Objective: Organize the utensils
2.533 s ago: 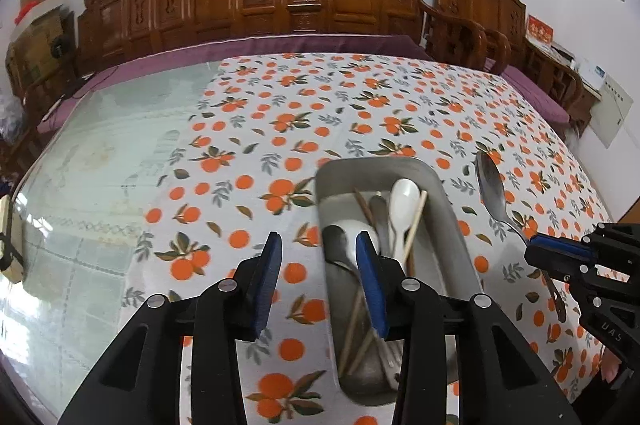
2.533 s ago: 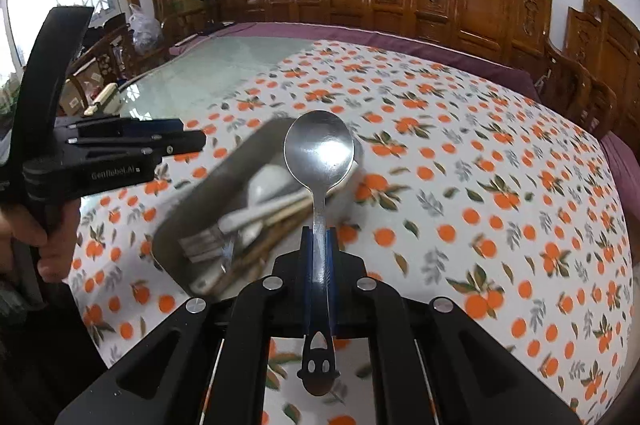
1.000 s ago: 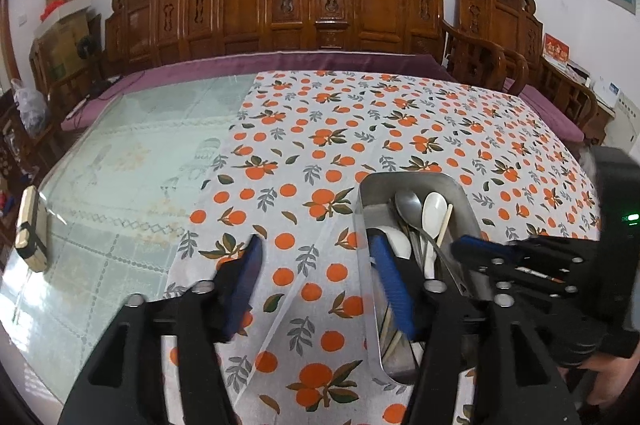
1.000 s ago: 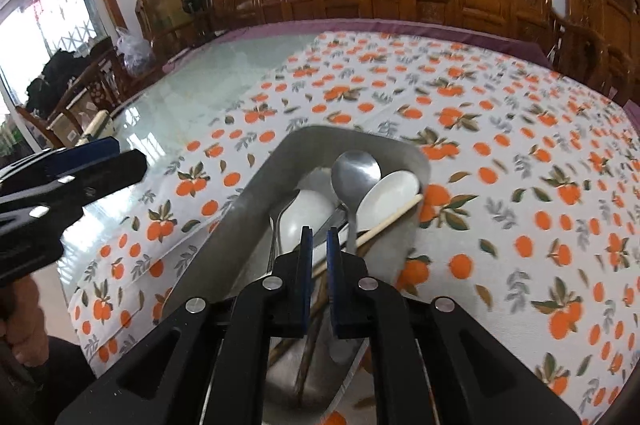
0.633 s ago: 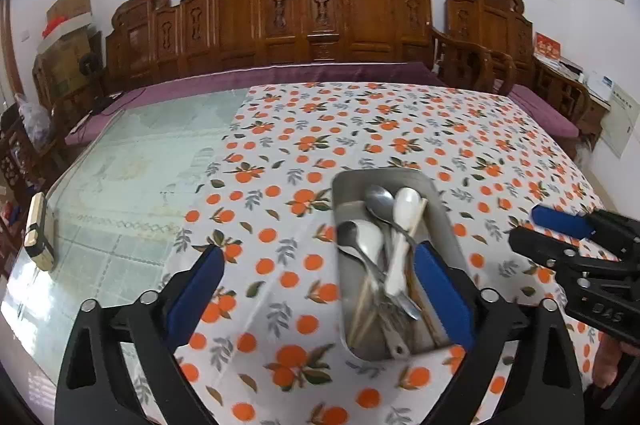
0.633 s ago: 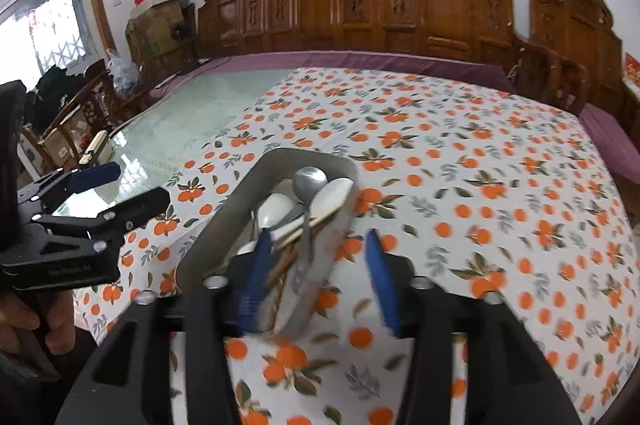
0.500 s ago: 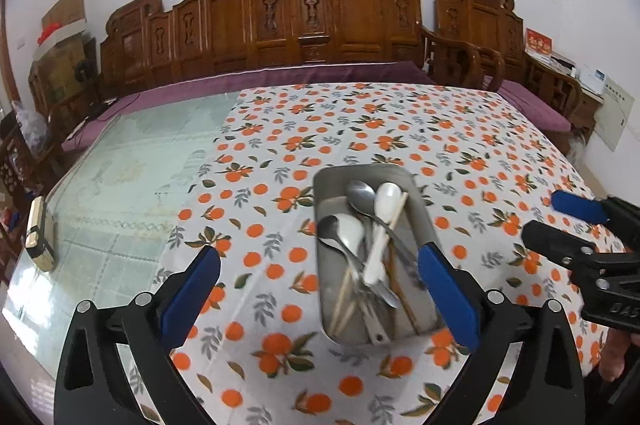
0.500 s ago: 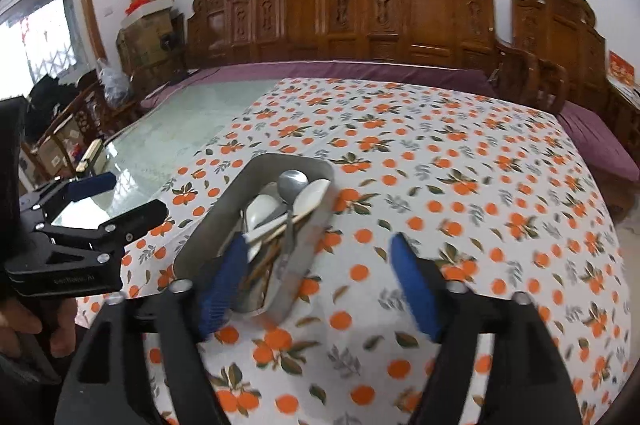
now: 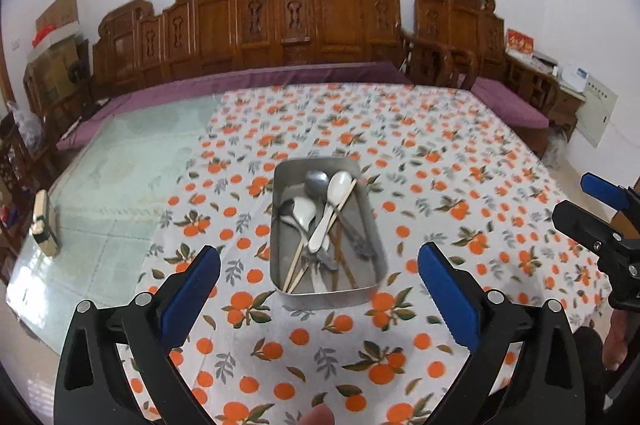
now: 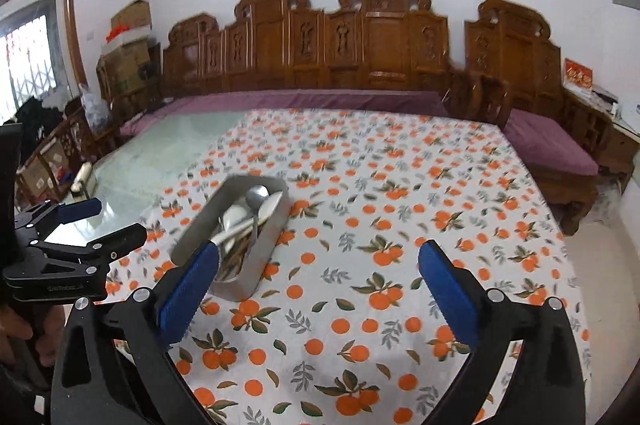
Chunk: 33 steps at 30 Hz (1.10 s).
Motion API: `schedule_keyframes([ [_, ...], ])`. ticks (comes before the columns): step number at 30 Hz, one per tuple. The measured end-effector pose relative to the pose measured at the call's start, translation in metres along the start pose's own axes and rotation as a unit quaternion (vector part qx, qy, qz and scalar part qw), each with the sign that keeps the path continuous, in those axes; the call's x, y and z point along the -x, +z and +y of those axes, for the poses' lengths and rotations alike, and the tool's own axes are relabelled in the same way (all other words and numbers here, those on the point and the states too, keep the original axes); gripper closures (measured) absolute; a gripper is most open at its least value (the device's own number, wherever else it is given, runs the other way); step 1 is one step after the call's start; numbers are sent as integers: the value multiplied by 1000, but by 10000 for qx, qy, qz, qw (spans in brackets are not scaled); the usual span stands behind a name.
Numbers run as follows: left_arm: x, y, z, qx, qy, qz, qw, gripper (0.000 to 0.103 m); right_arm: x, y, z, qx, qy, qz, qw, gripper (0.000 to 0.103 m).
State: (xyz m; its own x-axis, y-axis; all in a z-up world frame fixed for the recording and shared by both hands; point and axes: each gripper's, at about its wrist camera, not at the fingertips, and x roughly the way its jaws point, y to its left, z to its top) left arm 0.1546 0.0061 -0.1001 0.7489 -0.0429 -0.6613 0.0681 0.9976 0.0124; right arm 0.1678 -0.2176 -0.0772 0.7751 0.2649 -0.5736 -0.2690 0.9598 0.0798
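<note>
Left wrist view: rectangular steel tray mid-table holds all utensils; left gripper and right gripper gape wide, empty; task seemingly finished.

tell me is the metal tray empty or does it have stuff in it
Not empty. The metal tray holds a heap of utensils: a white spoon, a metal spoon and wooden chopsticks lying crossed inside it.

Orange-print tablecloth; carved wooden bench behind; cardboard boxes at left.
</note>
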Motion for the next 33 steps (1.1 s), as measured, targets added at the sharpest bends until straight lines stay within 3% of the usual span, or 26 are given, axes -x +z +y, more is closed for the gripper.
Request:
schedule_keyframes([
  [10, 88, 20, -15, 21, 62, -765, 9970, 8, 91, 18, -2, -137, -164, -861, 9961, 3],
  [16, 128, 23, -21, 35, 51, -1147, 9934, 8, 127, 22, 4, -113, -223, -1131, 9933, 3],
  [22, 147, 25, -27, -30, 112, -1361, 9906, 8, 147, 24, 8, -75, -252, -1307, 9911, 3],
  [33, 155, 26, -20, 130, 80, -1419, 9898, 8, 148, 24, 8, -66, -300, -1315, 9908, 3],
])
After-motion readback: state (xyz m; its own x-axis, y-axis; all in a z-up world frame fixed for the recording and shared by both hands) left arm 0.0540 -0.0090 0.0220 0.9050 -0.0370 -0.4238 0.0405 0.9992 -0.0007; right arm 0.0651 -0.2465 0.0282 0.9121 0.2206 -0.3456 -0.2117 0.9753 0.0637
